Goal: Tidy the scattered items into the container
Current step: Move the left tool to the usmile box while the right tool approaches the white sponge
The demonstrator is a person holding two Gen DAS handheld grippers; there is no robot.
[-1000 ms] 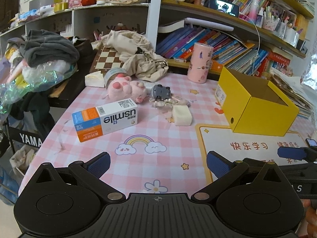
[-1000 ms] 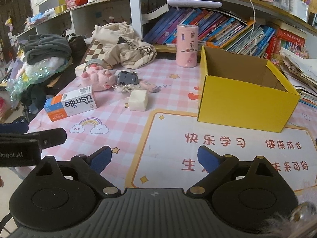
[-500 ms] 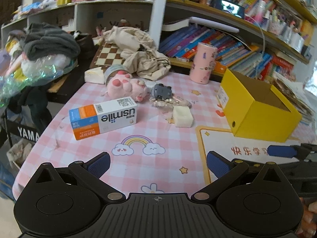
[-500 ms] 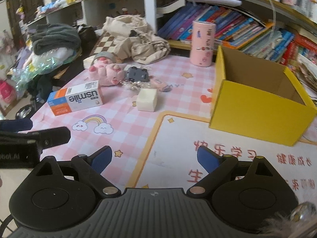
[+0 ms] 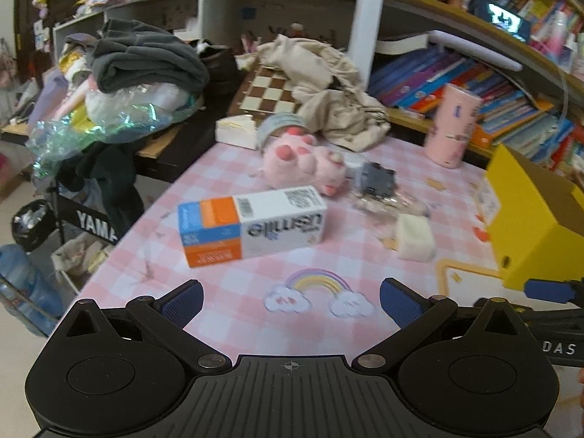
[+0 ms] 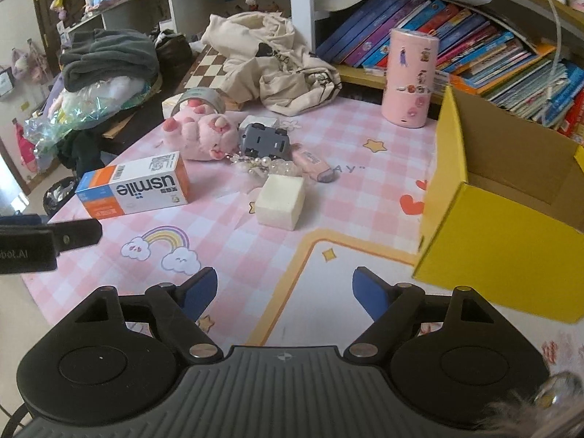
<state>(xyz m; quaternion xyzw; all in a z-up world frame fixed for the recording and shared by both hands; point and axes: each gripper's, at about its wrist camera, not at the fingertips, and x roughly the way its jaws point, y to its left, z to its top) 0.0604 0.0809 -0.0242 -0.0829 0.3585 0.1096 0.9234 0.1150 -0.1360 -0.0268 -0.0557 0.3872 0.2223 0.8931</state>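
Observation:
An open yellow box stands at the right of the pink checked table. Scattered left of it are a white-and-orange usmile carton, a cream foam block, a pink plush pig, a grey toy car, a pearl string and a pink eraser. My left gripper is open, just short of the carton. My right gripper is open with its jaws closing on nothing, short of the foam block.
A pink cylinder stands behind the box. Beige cloth and a chessboard lie at the back, below shelves of books. Piled clothes and plastic sit off the table's left edge. A tape roll lies behind the pig.
Both grippers moved forward and lower toward the scattered items, which now look larger. The right gripper's jaws have narrowed somewhat. No item on the table has moved.

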